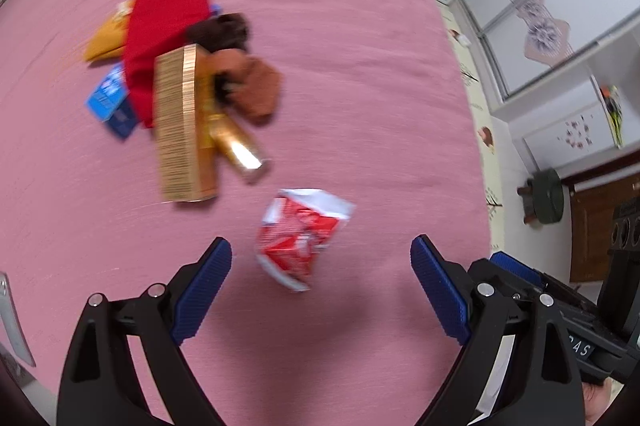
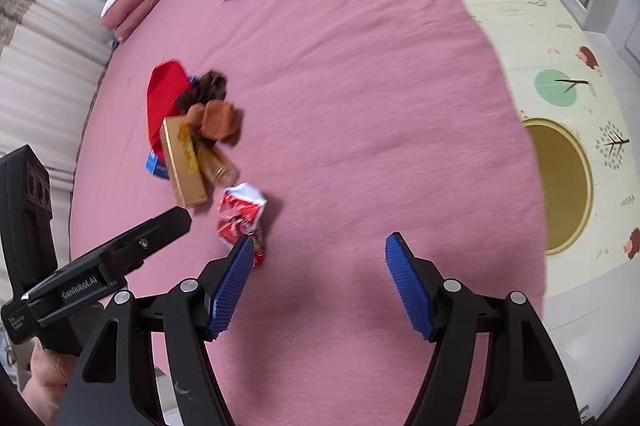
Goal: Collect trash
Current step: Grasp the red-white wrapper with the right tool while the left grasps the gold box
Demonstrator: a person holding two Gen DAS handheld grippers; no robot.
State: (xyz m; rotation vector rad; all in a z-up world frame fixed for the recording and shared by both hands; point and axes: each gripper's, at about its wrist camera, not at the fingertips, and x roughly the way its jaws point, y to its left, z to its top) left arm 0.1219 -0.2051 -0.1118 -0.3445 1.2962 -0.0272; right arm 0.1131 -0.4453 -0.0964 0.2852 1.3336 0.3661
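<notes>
Both the left gripper and right gripper gape empty; through the blur, either may nudge the crumpled red wrapper aside, pinching bedsheet instead

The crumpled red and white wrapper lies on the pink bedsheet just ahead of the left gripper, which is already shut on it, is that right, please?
Not quite: the left gripper is open and empty. In the left wrist view the crumpled red and white wrapper lies loose on the pink bedsheet just ahead of it.
</notes>
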